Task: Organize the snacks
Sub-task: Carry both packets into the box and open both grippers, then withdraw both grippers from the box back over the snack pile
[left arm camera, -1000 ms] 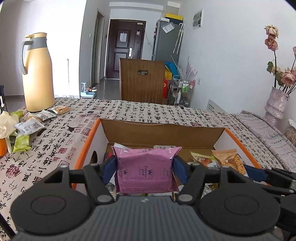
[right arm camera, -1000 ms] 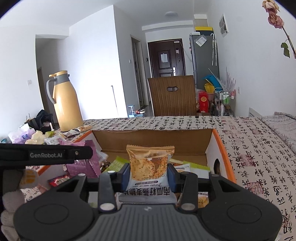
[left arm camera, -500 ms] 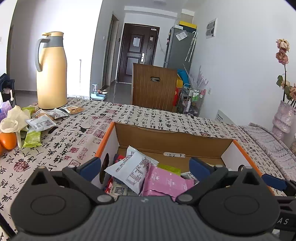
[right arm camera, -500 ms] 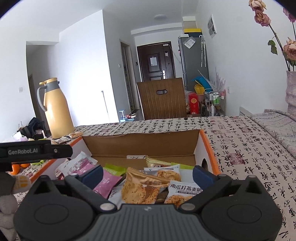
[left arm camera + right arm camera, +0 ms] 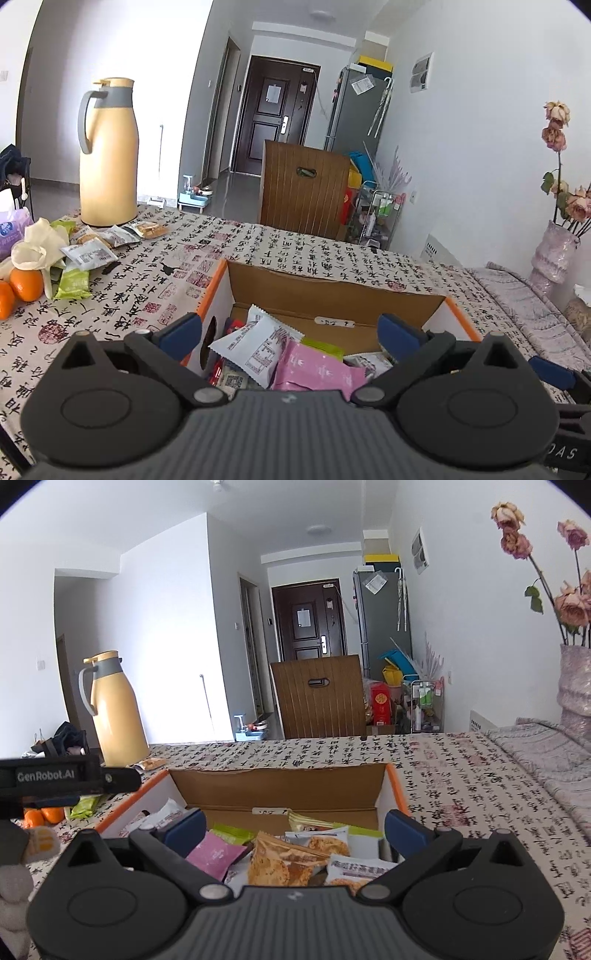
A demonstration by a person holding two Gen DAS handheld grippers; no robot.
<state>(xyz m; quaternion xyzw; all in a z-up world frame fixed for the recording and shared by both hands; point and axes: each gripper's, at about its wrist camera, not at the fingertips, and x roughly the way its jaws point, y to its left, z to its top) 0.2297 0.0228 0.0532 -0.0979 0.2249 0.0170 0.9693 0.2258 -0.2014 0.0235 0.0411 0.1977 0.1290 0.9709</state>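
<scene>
Both grippers, left (image 5: 290, 326) and right (image 5: 293, 825), stood wide open, empty. Snack packets (image 5: 280, 860) lay in the cardboard box (image 5: 332, 295) (light, crinkly, crushable). Best pinched at sealed edges.

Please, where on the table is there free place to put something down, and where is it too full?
Free: the tablecloth to the right of the cardboard box, up to the grey runner; also the strip behind the box, toward the chair. Crowded: the box inside, full of packets, and the left corner by the thermos, with loose snack packets and oranges.
</scene>
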